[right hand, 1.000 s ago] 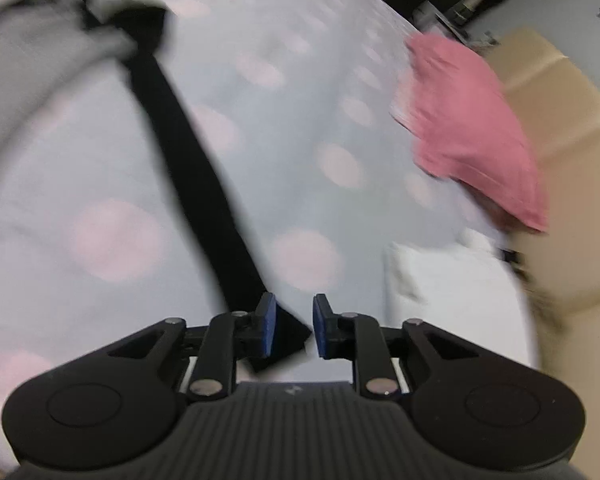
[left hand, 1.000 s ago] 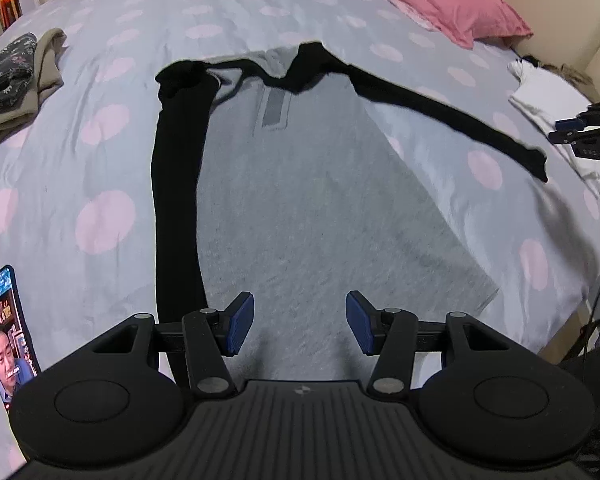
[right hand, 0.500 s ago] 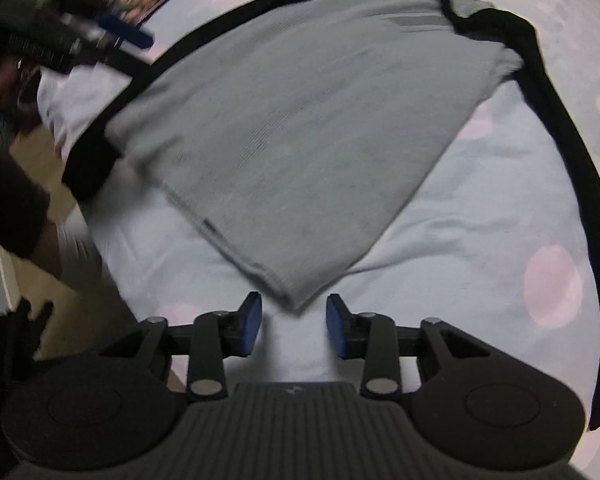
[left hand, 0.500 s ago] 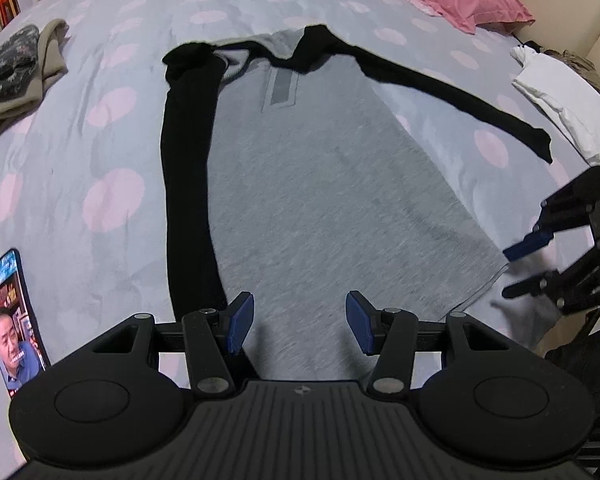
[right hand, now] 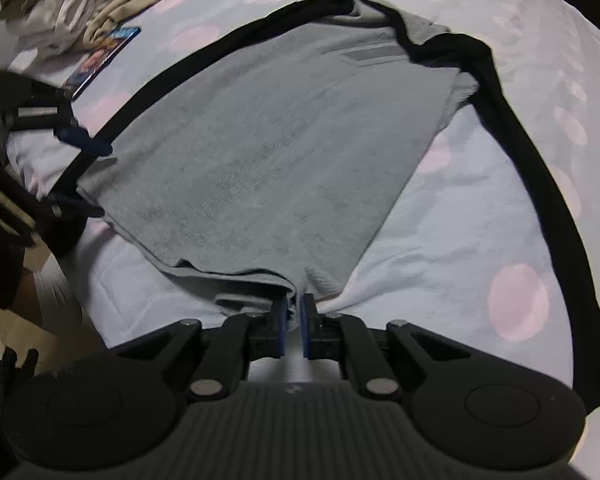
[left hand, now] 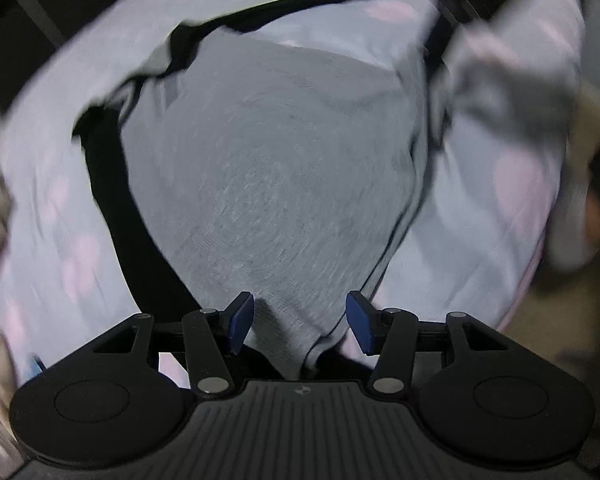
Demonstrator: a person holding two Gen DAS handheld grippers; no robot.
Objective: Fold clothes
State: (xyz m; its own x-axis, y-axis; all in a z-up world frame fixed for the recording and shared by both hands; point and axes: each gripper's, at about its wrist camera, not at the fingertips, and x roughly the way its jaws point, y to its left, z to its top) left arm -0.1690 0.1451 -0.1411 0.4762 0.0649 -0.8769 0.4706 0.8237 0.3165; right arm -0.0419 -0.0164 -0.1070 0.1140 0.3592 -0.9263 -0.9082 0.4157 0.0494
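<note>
Hem corners first: your right gripper (right hand: 295, 320) pinches the grey shirt's (right hand: 268, 152) hem; your left gripper (left hand: 298, 322) gapes, so close it there before lifting.

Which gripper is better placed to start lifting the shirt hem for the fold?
Right. The right gripper has just closed on the gray shirt's hem corner. The left gripper is open over the other hem corner, gripping nothing.

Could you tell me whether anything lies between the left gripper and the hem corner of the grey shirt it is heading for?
Nothing visible does. The left gripper has its jaws open with the near hem corner of the grey shirt lying bare between them. The right gripper has just been closing and now pinches the shirt's other hem corner.
</note>
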